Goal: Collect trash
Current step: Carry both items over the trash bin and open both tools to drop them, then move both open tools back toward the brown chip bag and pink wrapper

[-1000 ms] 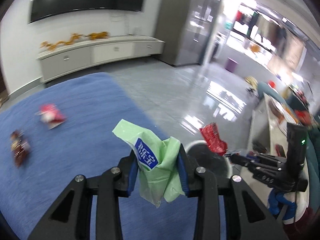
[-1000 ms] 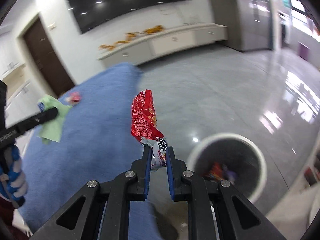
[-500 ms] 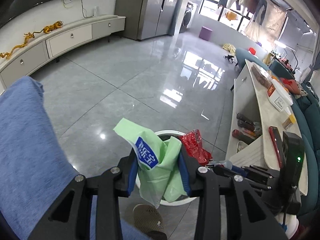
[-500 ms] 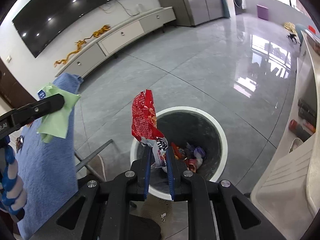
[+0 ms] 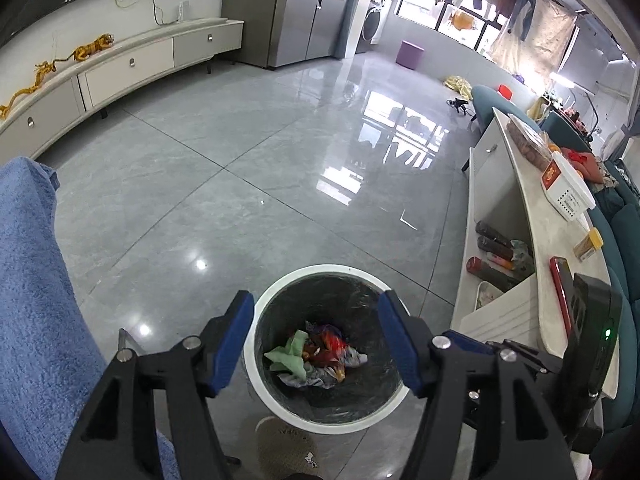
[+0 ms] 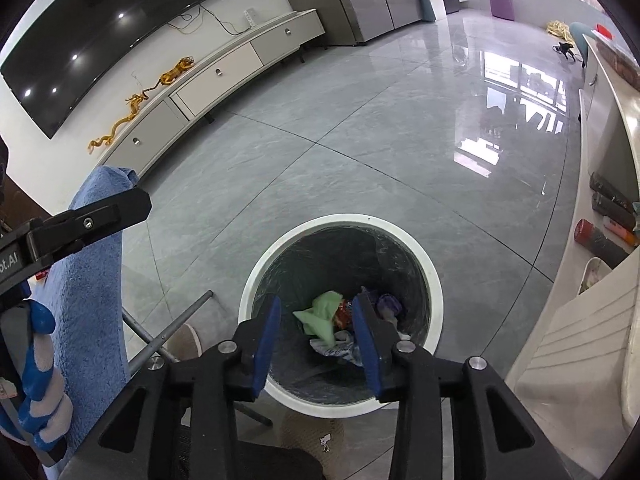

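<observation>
L gripper (image 5: 316, 344): I had it tilted steeply down, right over the bin mouth; jaws had just been opening, stood apart w/ nothing between them.
R gripper (image 6: 316, 332): same pose, pitched down over the bin; jaws had just been opening too, narrower gap than L, nothing between the pads.
L gripper from R cam: its finger (image 6: 90, 216) reached in from the left edge, just above the blue cloth.
Gloved hand (image 6: 38, 380): blue-and-white glove wrapped round the L gripper's handle, low left in R cam.
Bin (image 5: 280, 280): round, white rim, dark liner, on the grey tile floor, directly under both grippers.
Green wrapper (image 6: 322, 316): lay crumpled at the bin bottom, free of both grippers.
Red wrapper (image 5: 330, 344): also in the bin, touching the green one, amid other scraps.
Blue cloth (image 5: 32, 300): towel-like cover along the left side, just beside the bin.
Side table (image 5: 540, 216): pale, to the right of the bin, w/ bottles on its lower shelf.
</observation>
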`<state>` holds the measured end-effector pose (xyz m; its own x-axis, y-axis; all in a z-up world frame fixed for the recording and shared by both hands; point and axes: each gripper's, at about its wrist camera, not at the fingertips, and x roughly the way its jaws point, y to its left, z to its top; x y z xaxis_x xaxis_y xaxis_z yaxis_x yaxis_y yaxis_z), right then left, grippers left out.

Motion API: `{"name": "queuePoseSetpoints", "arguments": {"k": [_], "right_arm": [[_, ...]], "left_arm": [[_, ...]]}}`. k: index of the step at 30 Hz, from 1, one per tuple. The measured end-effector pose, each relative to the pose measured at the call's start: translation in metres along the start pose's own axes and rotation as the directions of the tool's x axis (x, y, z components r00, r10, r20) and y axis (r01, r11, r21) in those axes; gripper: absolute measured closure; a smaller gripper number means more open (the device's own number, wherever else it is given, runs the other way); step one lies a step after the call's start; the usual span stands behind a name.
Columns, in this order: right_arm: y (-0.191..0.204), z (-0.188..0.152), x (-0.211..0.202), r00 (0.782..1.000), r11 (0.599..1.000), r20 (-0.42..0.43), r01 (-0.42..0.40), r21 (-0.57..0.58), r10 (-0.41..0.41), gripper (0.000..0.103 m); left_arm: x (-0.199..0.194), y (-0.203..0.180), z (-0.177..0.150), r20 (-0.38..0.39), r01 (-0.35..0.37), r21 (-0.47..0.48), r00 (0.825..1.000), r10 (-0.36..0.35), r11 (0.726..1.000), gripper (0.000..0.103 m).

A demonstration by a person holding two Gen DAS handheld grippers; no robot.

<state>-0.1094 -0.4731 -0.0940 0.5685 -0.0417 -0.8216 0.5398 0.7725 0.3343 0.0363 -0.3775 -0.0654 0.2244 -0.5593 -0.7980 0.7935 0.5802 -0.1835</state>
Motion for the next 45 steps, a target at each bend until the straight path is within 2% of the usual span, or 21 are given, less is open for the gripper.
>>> {"name": "queuePoseSetpoints", "arguments": {"k": [6,12,17,23,28,34,37,45], "right_arm": [[0.017,0.003,-0.011,0.999,0.999,0.036,-0.003,-0.034,0.004,0.059],[0.048,0.005,-0.03,0.996,0.995,0.091,-0.003,-0.097,0.012,0.052],[0.08,0.002,-0.041,0.992,0.986,0.124,-0.006,-0.164,0.027,0.048],[0.116,-0.005,-0.056,0.984,0.975,0.168,-0.021,-0.22,0.059,0.044],[0.142,-0.012,-0.068,0.976,0.965,0.198,-0.035,-0.26,0.089,0.041],[0.172,-0.02,-0.078,0.968,0.948,0.226,-0.033,-0.316,0.109,0.032],[0.186,-0.024,-0.08,0.967,0.938,0.228,-0.031,-0.346,0.116,0.027],[0.215,-0.033,-0.08,0.965,0.915,0.239,-0.008,-0.402,0.113,0.022]], "left_arm": [[-0.024,0.001,-0.007,0.056,-0.081,0.013,0.995,0.08,0.997,0.04],[-0.064,0.02,-0.017,0.127,-0.192,-0.01,0.973,0.192,0.981,0.035],[-0.104,0.04,-0.031,0.185,-0.31,-0.056,0.931,0.315,0.949,0.034],[-0.152,0.062,-0.051,0.251,-0.422,-0.117,0.863,0.438,0.899,0.034],[-0.187,0.082,-0.071,0.28,-0.453,-0.186,0.826,0.489,0.872,0.033],[-0.216,0.102,-0.092,0.293,-0.465,-0.258,0.798,0.527,0.847,0.026],[-0.224,0.106,-0.099,0.297,-0.467,-0.277,0.79,0.537,0.84,0.026],[-0.235,0.113,-0.112,0.292,-0.465,-0.315,0.782,0.551,0.827,0.025]]}}
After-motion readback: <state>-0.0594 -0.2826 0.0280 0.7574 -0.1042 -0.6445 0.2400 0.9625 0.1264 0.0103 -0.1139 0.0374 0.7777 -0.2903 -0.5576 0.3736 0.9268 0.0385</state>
